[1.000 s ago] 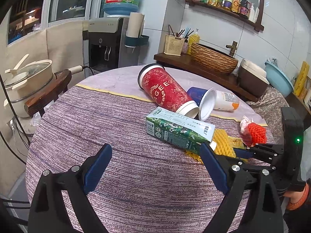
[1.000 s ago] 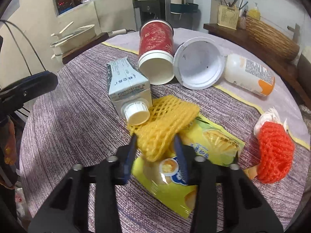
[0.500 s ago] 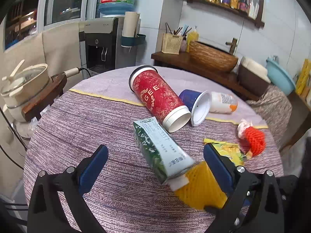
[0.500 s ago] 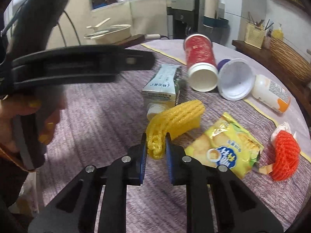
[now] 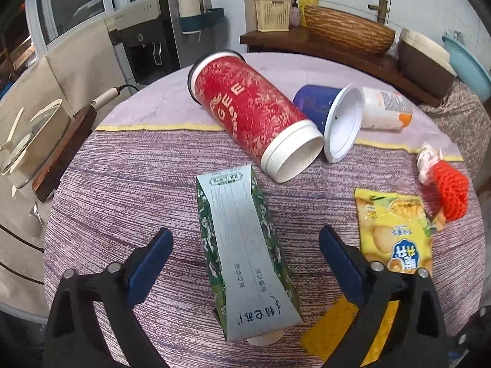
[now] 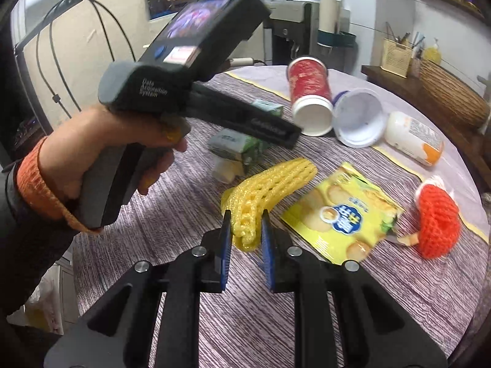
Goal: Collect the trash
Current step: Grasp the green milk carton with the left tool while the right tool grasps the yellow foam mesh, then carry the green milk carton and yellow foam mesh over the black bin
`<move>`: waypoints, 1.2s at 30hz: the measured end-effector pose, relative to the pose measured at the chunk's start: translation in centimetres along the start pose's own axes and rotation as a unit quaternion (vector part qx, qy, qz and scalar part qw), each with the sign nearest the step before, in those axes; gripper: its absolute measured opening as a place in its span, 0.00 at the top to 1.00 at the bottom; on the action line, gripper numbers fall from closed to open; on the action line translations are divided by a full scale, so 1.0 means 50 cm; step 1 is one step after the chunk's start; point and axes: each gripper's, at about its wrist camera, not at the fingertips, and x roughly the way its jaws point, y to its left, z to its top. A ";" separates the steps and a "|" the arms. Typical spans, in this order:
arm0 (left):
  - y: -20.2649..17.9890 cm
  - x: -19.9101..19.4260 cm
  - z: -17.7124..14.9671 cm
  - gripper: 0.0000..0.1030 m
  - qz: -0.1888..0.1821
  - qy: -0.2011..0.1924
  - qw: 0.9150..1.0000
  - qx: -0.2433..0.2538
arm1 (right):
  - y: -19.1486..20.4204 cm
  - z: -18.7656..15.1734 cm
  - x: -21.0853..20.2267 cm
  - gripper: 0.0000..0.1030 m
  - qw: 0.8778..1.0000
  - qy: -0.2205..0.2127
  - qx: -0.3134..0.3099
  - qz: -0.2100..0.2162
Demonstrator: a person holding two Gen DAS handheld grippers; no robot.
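Observation:
A green and white milk carton lies on the round table, cap end toward me. My left gripper straddles it; its jaws are closing, both pads still apart from the carton's sides. My right gripper is shut on one end of a yellow foam net, which hangs out over the cloth. A hand holds the left gripper above the carton in the right wrist view. A corner of the yellow net shows behind the left gripper's right finger.
A red cup, a blue cup and a white bottle lie tipped over beyond the carton. A yellow snack bag and an orange net lie to the right. A pot stands off the table's left edge.
My left gripper swung over the carton, which now lies between its jaws. My right gripper shut on the yellow net and drew it back off the carton and snack bag.

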 end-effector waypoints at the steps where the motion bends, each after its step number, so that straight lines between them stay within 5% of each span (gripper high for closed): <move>1: 0.000 0.005 -0.001 0.18 -0.001 0.003 1.000 -0.001 | -0.003 -0.002 -0.001 0.82 1.000 0.000 0.002 -0.001; 7: 0.008 0.022 -0.009 0.43 -0.011 0.004 1.000 -0.018 | -0.011 -0.010 -0.005 0.82 1.000 0.000 0.005 -0.003; 11: 0.015 0.025 -0.013 0.49 -0.014 0.001 1.000 -0.028 | -0.014 -0.012 -0.007 0.82 1.000 0.000 0.004 -0.005; 36: 0.017 -0.120 -0.068 0.50 -0.057 -0.097 0.993 -0.036 | -0.059 -0.024 -0.066 0.82 0.998 -0.032 0.038 -0.030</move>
